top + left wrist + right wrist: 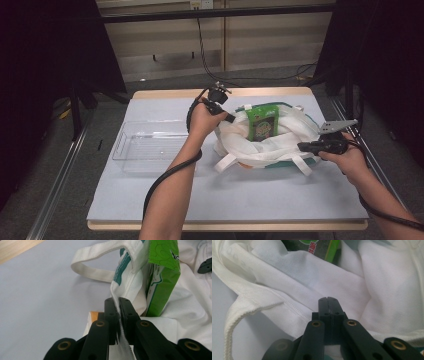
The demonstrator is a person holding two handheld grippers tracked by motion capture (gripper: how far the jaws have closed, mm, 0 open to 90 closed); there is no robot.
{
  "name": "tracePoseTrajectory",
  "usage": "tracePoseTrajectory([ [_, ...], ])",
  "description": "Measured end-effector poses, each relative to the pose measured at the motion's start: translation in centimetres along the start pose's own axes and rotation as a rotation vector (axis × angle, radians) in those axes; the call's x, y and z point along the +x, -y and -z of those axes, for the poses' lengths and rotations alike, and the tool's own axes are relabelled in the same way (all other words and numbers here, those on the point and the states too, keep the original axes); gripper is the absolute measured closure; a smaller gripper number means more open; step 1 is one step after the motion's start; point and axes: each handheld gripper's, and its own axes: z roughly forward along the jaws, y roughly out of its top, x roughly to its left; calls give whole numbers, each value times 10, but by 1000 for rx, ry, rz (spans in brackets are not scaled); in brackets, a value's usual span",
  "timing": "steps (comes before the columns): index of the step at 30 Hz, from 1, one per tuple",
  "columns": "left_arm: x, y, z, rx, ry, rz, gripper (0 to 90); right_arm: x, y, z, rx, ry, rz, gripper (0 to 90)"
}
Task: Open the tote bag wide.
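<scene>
While your left gripper [117,305] is clamped on the white bag's [280,145] rim at its left side, keep that fabric pulled taut and raised so the mouth stays open around the green box [262,122] standing upright inside, toward the table's far edge. Do not tug hard: the thin cloth could slip from the jaws. To the left, a clear plastic tray [150,146] sits near the table's left edge, well apart from the bag and out of your way. Loose white handles [226,162] trail off the bag toward the near edge, so mind them snagging. Your right gripper [329,305] has its jaws closed at the bag's right rim; whether cloth is pinched between them I cannot tell.
</scene>
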Motion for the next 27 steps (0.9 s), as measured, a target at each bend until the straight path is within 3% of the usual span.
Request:
tracePoseTrajectory([
  [11, 7, 3, -8, 1, -9, 39, 857, 1, 4, -1, -2, 7, 2, 900],
  [17, 9, 3, -12, 21, -10, 38, 857, 2, 5, -2, -2, 6, 0, 900],
  [18, 8, 3, -14, 5, -16, 53, 857, 2, 5, -2, -5, 6, -3, 900],
  [27, 15, 7, -18, 10, -18, 63, 857, 2, 9, -3, -10, 8, -3, 900],
])
